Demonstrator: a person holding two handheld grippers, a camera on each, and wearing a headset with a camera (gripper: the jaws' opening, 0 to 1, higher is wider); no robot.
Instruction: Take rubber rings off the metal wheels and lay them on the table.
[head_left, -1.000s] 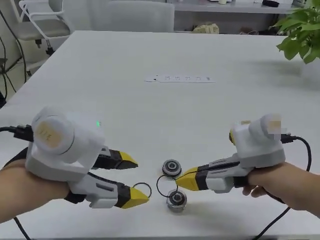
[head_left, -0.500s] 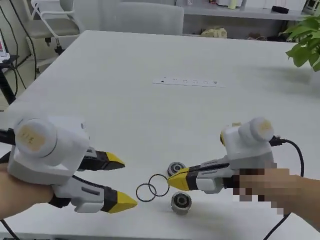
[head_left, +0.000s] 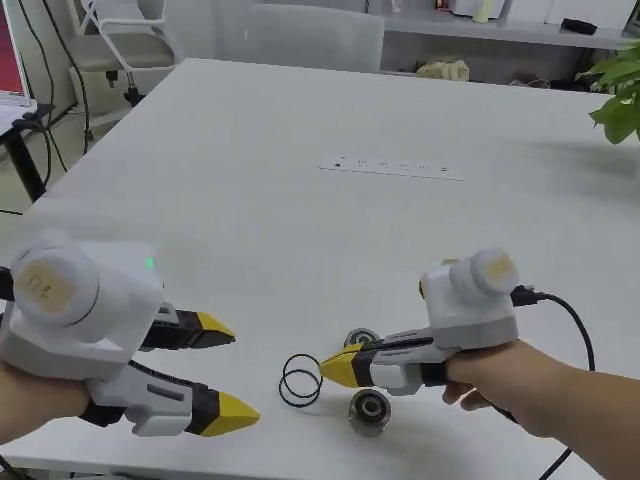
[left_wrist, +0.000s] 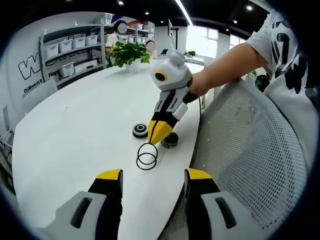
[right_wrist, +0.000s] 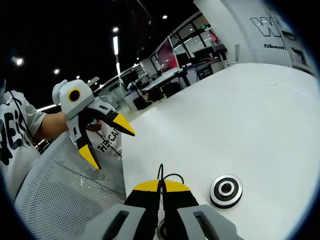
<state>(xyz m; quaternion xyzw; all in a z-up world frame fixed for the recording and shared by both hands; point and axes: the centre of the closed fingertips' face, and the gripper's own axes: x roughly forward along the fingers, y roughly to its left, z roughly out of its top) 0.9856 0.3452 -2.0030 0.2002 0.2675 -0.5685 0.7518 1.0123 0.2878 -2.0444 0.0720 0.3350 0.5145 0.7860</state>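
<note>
The place looked like an open-plan office or lab workspace: a broad white table carried a power strip, with an office chair beside it. Shelves of storage bins, a potted plant, large wall lettering and recessed ceiling lights surrounded it.

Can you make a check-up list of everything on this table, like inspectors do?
Surface: white table, flat.
Job's things: two rubber rings lying overlapped on the table; two metal wheels lying apart beside them.
Clutter: a white power strip farther back.
Grippers: left tongs open, holding nothing; right tongs shut, tip at the rings' edge, seemingly pinching one.
Cables: a black cable runs from the right tongs.
Surroundings: a grey chair and a green plant behind the table.
</note>
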